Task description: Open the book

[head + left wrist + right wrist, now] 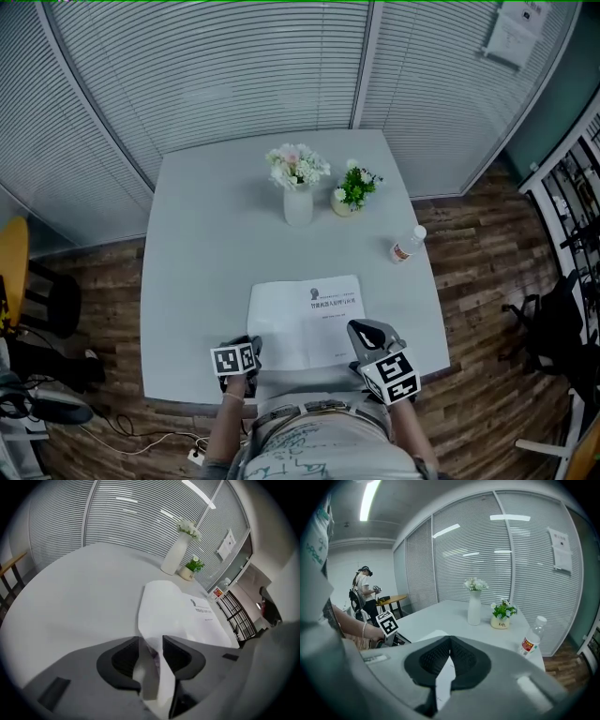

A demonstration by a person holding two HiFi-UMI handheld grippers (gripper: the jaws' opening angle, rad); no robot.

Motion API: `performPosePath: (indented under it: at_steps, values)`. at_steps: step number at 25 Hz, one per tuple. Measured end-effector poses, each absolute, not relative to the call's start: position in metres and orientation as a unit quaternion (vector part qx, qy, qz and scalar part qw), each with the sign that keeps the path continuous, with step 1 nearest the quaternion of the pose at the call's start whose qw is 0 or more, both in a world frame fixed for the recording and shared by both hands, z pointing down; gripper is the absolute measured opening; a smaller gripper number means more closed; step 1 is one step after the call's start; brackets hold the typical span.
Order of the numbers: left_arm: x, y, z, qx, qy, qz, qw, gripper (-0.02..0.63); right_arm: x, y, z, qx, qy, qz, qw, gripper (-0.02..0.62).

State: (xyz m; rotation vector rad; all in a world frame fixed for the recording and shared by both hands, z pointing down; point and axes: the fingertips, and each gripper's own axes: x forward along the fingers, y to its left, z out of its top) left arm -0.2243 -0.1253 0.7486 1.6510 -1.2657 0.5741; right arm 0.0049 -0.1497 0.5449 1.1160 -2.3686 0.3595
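A thin white book [305, 321] lies near the grey table's [197, 262] front edge, printed cover up. My left gripper [251, 345] sits at its near left corner. In the left gripper view a raised white sheet of the book [187, 616] curves up and runs between the jaws of the left gripper [151, 641]. The jaws stand apart and the pads do not press it. My right gripper [361, 330] hovers over the book's near right corner. In the right gripper view its tips [450, 639] meet, shut on nothing, with white page [443, 679] showing below.
A white vase of flowers [298, 202] and a small potted plant [353, 192] stand at the table's far middle. A plastic bottle [407, 246] lies near the right edge. A person [363, 595] stands far off by another table. A yellow chair [14, 272] is left.
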Motion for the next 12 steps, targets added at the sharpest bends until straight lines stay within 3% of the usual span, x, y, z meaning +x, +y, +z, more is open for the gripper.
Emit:
performPosePath:
  at_steps: [3, 12]
  values:
    - [-0.226, -0.126, 0.739, 0.677, -0.519, 0.216, 0.475, 0.22, 0.007, -0.151, 0.546, 0.404, -0.871, 0.13, 0.247, 0.002]
    - [-0.206, -0.13, 0.714, 0.698, -0.512, 0.202, 0.457, 0.222, 0.012, -0.159, 0.548, 0.402, -0.873, 0.127, 0.246, 0.002]
